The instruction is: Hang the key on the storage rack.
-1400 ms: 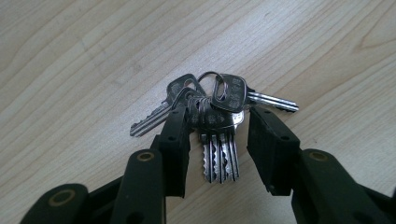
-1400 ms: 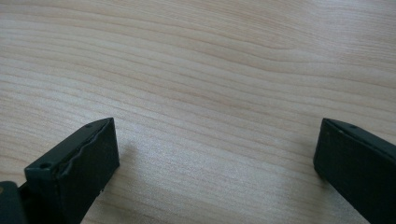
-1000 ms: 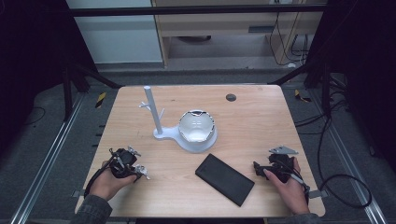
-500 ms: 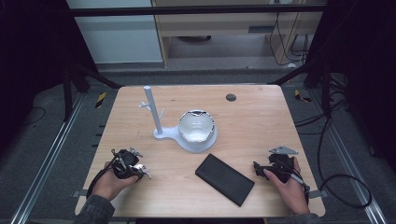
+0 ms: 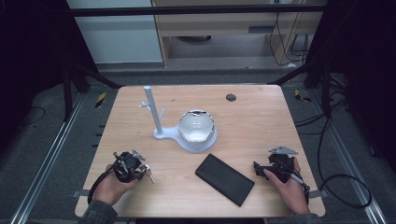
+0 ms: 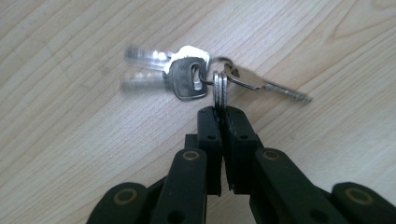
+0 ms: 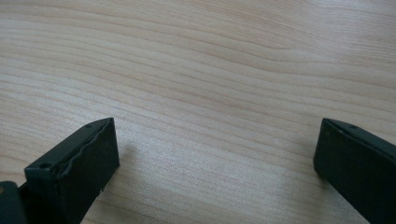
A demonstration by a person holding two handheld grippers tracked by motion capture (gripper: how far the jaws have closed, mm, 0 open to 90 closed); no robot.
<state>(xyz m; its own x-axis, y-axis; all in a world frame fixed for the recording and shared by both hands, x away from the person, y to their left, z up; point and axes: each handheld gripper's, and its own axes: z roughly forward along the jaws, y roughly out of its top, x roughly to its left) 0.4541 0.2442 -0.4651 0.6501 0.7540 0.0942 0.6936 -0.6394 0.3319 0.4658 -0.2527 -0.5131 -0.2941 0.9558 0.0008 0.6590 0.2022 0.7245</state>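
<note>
A bunch of silver keys (image 6: 196,77) on a ring hangs just over the wooden table, and my left gripper (image 6: 219,114) is shut on one key's flat bow. From above, that left gripper (image 5: 140,169) sits near the table's front left with the keys (image 5: 148,173) at its tip. My right gripper (image 5: 258,168) rests at the front right, jaws wide apart over bare wood; its fingers (image 7: 74,163) hold nothing. A white stand (image 5: 154,112) with short pegs rises from a white base that carries a shiny bowl (image 5: 196,126).
A black flat rectangular case (image 5: 224,179) lies between the two grippers near the front edge. A small dark round disc (image 5: 230,97) sits at the back of the table (image 5: 261,121). Dark floor, rails and cables surround the table.
My left gripper has edged slightly right and forward with the keys, which swing and blur. The right gripper has barely moved.
</note>
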